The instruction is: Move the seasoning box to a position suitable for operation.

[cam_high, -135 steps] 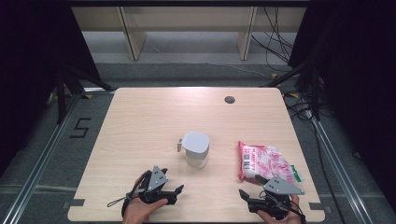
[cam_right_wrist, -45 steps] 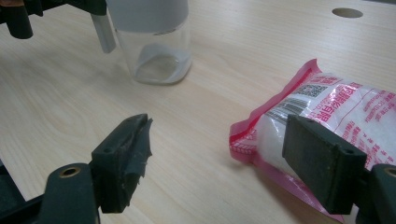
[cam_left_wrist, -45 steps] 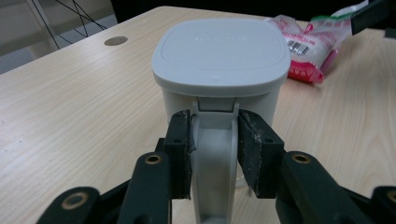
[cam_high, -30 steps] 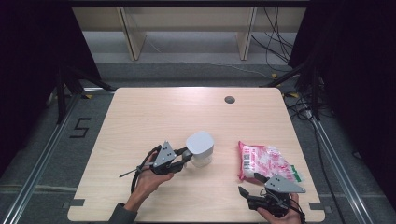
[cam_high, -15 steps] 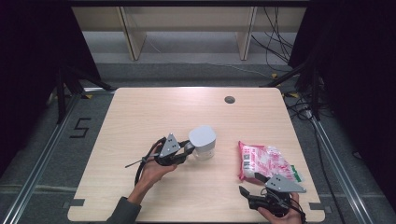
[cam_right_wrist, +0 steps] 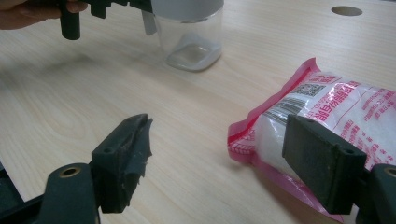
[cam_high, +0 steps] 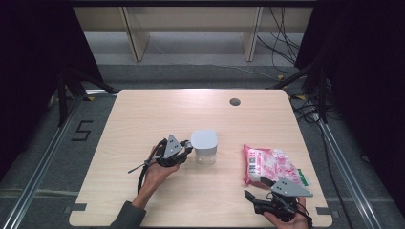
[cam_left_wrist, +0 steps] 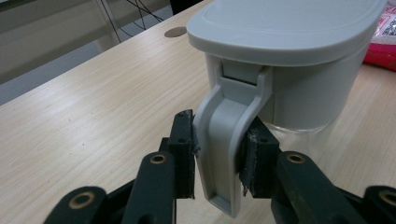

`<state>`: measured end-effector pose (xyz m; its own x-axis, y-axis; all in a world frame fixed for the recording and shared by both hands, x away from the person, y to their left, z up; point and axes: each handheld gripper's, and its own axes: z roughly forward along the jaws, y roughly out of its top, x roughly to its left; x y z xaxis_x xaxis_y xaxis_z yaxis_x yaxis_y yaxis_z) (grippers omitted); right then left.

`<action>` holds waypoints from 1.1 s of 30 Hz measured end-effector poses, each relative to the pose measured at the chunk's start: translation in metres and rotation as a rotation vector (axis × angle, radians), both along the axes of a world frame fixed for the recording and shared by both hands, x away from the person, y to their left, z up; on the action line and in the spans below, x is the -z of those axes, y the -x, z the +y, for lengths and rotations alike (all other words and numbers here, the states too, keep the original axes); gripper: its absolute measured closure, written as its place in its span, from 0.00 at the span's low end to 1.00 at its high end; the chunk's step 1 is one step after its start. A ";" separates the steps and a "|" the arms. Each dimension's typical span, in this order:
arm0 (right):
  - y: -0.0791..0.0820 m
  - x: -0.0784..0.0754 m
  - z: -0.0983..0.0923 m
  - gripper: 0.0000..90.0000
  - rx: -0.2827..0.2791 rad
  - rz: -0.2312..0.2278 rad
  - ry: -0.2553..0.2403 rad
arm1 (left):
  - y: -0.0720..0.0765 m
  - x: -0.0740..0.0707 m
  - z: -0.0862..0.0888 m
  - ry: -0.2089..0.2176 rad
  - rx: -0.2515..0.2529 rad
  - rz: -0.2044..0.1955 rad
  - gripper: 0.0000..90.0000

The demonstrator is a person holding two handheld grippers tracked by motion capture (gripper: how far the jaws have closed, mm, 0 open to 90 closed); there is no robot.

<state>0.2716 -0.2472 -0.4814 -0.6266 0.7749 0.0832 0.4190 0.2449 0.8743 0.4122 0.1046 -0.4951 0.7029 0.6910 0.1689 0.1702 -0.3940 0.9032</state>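
Left tongs [cam_left_wrist: 217, 156] clamped on container latch [cam_left_wrist: 229, 140], lid [cam_left_wrist: 285, 28] not yet open. Right tongs [cam_right_wrist: 224, 163] apart, idle beside pink bag [cam_right_wrist: 327, 112]; opening, filling presumably left.

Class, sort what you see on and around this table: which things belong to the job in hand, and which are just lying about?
In the job:
- left gripper, clamped on the latch of the lidded container
- right gripper, open beside the pink bag

Lying about:
- table hole
- cables on the floor
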 end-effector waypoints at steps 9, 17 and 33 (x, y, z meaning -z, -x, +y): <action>0.000 0.000 0.000 0.27 -0.004 -0.001 0.002 | -0.003 0.003 -0.001 0.037 0.022 0.006 0.77; 0.000 0.000 -0.001 0.27 -0.003 0.002 -0.006 | -0.008 0.004 -0.004 0.047 0.042 0.016 0.76; 0.001 0.000 -0.001 0.27 -0.010 -0.004 0.001 | 0.009 -0.012 0.016 0.102 0.045 0.127 0.36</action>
<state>0.2711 -0.2482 -0.4812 -0.6347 0.7686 0.0797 0.4128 0.2500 0.8758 0.4036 0.1205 -0.4828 0.7445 0.6676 0.0070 0.2701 -0.3108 0.9113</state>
